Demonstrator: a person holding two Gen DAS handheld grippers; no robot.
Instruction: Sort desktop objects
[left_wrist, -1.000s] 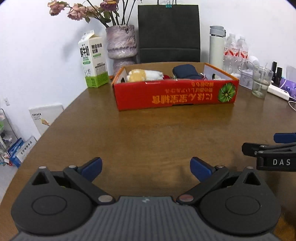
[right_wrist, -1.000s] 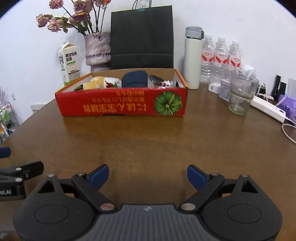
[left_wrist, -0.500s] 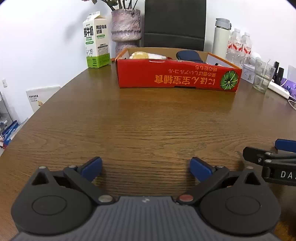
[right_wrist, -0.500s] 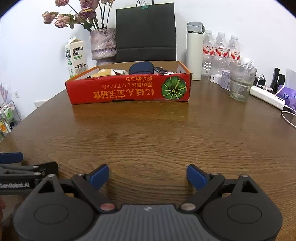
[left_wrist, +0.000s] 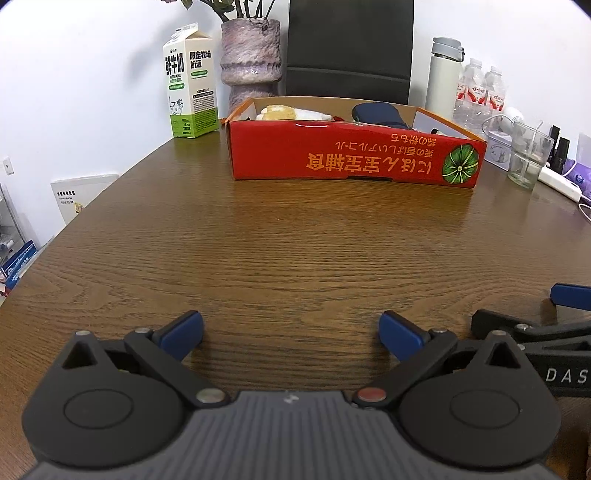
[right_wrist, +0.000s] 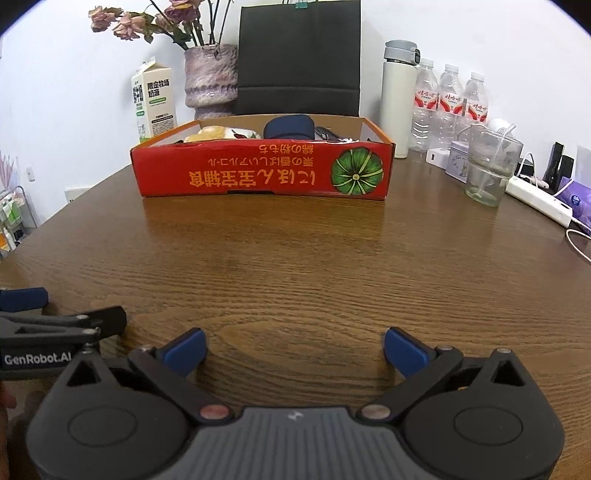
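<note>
- Opening wider, the right gripper (right_wrist: 293, 349) was seen with nothing between its jaws.
- The left gripper (left_wrist: 291, 336) was held with jaws apart, empty, over the bare tabletop (left_wrist: 295, 240).
- The red box (right_wrist: 258, 170) with sorted objects was set beyond, mid-tabletop.

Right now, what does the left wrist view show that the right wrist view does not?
Only the left wrist view: a white booklet leaning against the wall beyond the table edge. Only the right wrist view: dried pink flowers and a third clear plastic water bottle. Both share the red cardboard box, the white-and-green milk carton and the brown wooden table.
</note>
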